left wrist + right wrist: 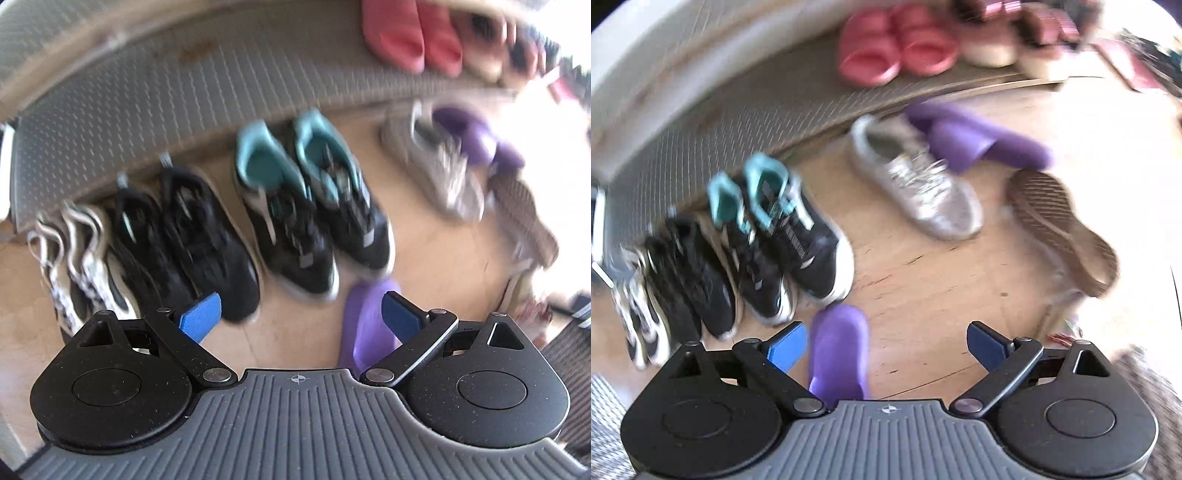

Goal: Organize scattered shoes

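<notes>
Along a grey ribbed mat point(110, 110) stand three tidy pairs: white-and-black sneakers point(70, 258), black sneakers point(177, 240) and black-and-teal sneakers point(306, 206). My left gripper point(301, 314) hangs open above the wooden floor in front of them, with nothing between its pads. A loose purple slide point(365, 321) lies just under its right finger. My right gripper point(886, 343) is open too, high over the floor. The same purple slide point(838, 354) lies below, close to its left finger and untouched. Farther off lie a silver sneaker point(916, 181), a second purple slide point(979, 140) and a shoe turned sole up point(1060, 229).
Pink slides point(897, 48) and some blurred pinkish footwear stand on the mat point(701, 140) at the back. Bare wooden floor point(923, 295) spreads between the lined-up pairs and the scattered shoes. A dark striped rug point(569, 354) edges in at the lower right.
</notes>
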Tool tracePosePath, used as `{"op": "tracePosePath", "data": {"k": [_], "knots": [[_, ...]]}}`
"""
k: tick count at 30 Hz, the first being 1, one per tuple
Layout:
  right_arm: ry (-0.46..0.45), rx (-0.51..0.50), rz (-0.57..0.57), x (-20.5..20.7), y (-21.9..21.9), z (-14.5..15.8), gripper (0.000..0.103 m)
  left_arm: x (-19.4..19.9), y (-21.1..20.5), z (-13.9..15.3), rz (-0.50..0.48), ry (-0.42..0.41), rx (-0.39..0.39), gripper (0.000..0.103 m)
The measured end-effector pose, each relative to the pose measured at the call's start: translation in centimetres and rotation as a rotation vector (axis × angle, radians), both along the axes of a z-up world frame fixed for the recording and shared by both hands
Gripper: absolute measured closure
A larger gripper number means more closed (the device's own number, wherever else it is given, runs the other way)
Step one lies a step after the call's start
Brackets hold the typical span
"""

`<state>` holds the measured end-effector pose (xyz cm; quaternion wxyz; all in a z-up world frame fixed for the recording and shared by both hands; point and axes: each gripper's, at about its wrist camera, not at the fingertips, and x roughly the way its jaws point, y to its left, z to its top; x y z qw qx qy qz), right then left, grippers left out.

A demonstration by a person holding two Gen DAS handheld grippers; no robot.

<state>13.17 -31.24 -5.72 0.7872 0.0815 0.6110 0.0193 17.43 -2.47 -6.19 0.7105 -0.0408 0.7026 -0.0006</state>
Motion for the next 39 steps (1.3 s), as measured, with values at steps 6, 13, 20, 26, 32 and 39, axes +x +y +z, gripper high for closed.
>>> {"op": "tracePosePath", "data": {"k": [6, 13, 20, 26, 32, 39], "knots": [[-0.014, -0.09, -0.172, 1.5, -5.5, -3.0, 0.015, -2.4, -3.6, -1.6, -0.035, 0.075, -0.032, 0.007], [0.027, 0.133, -0.246, 3.9, -6.9, -0.9, 0.014, 1.5, -7.6, -2.5, -0.019, 0.015, -0.119, 0.007], [-0.109, 0.267, -0.256, 9.0, -6.6, 4.1, 0.01, 5.9, -9.4, -5.6, 0.009, -0.04, -0.227, 0.021], [-0.177, 0.441, -0.324, 9.2, -8.6, 7.4, 0.006, 8.8, -10.7, -11.4, 0.23, 0.039, -0.296, 0.022], [-0.16, 0.53, -0.547, 8.7, -14.1, 7.7, 0.006, 8.5, -16.8, -14.5, 0.093, 0.126, -0.253, 0.012], [-0.285, 0.648, -0.753, 5.9, -19.4, 9.9, 0.005, 5.6, -25.2, -16.0, -0.006, 0.198, -0.348, 0.01]]}}
